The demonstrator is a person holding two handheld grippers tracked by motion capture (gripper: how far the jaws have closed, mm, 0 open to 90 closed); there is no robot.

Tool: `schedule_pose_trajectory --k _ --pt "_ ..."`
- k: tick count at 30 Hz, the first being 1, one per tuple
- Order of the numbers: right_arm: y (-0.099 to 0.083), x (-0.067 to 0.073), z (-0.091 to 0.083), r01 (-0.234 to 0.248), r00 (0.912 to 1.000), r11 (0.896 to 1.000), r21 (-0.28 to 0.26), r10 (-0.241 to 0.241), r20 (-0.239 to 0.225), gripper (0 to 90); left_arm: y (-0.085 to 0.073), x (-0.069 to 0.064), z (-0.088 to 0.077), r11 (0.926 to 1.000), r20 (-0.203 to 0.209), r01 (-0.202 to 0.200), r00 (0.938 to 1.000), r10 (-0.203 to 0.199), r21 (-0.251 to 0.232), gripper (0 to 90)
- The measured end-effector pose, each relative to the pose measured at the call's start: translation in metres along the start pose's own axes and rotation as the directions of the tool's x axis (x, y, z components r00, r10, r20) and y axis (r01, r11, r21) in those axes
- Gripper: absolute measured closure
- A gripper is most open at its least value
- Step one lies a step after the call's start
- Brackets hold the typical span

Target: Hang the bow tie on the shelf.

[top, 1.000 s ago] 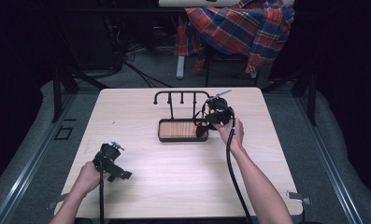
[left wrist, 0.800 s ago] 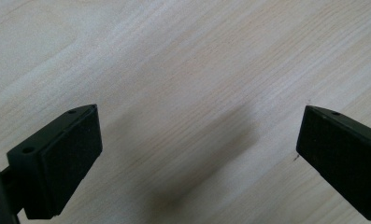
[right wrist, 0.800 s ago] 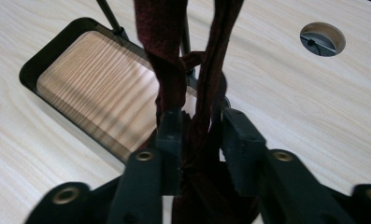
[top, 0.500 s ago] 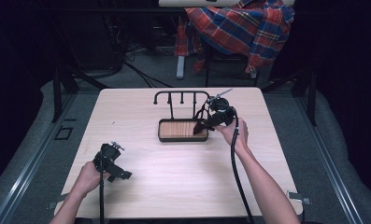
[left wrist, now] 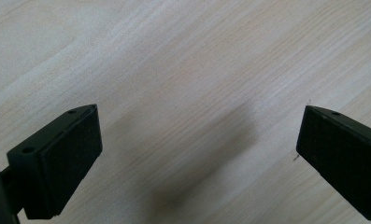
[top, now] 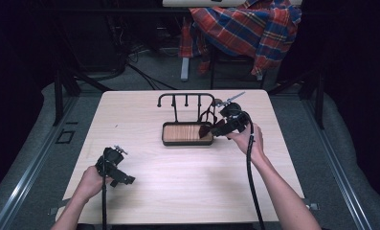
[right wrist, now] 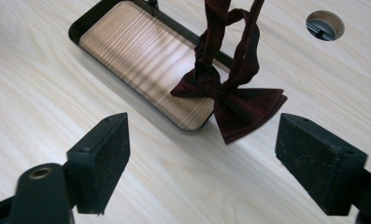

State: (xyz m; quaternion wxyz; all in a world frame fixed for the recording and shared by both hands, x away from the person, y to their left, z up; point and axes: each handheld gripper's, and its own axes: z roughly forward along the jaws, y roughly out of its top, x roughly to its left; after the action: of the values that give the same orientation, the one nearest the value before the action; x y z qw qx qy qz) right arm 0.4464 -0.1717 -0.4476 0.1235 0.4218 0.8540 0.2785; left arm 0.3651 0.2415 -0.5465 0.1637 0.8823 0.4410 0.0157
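Note:
A dark red bow tie [right wrist: 239, 105] hangs by its strap from the black hook rack [top: 185, 97], its wings resting on the right end of the rack's wooden tray [right wrist: 127, 42]. In the high view the bow tie [top: 206, 130] lies just left of my right gripper [top: 214, 131]. The right gripper [right wrist: 202, 135] is open. Its jaws have just been opening, and nothing is between them; the bow tie lies a little beyond the tips. My left gripper [top: 124, 179] is at the front left, open [left wrist: 199, 121] over bare wood.
The light wooden table [top: 144, 120] has a round cable hole [right wrist: 325, 24] beyond the tray. A plaid shirt [top: 247, 28] is draped over a chair behind the table. Each gripper trails a black cable toward the front edge.
My right gripper has drawn back a little to the right and up from the rack, and its jaws stand wider. The bow tie hangs free of it. The left hand has stayed put.

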Motion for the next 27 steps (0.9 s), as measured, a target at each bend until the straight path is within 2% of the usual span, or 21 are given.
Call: schedule_pose_trajectory --k 2,5,15,21,27 --pt "-0.003 0.000 -0.008 0.016 0.9999 1.000 0.015 -0.016 0.003 16.2 0.000 0.000 0.000 1.0000 -0.001 -0.001 1.0000 0.001 0.003 0.3" --pt "-0.010 0.002 -0.017 0.012 0.9999 1.000 0.000 -0.012 -0.011 15.2 0.000 0.000 0.000 1.0000 -0.001 -0.001 1.0000 0.001 0.003 0.3" --pt "-0.036 0.018 -0.048 0.108 0.9941 0.994 0.025 -0.107 -0.012 12.0 0.000 -0.001 0.000 1.0000 -0.007 -0.006 1.0000 0.006 0.001 0.3" --pt "-0.057 0.027 -0.054 0.135 0.9906 0.989 0.058 -0.134 -0.028 9.6 0.000 -0.001 0.000 1.0000 -0.007 -0.005 1.0000 0.005 0.007 0.3" --pt "-0.080 0.037 -0.050 0.168 0.9853 0.980 0.109 -0.164 -0.049 7.9 0.000 -0.001 0.001 1.0000 -0.005 -0.004 1.0000 0.004 0.009 0.3"
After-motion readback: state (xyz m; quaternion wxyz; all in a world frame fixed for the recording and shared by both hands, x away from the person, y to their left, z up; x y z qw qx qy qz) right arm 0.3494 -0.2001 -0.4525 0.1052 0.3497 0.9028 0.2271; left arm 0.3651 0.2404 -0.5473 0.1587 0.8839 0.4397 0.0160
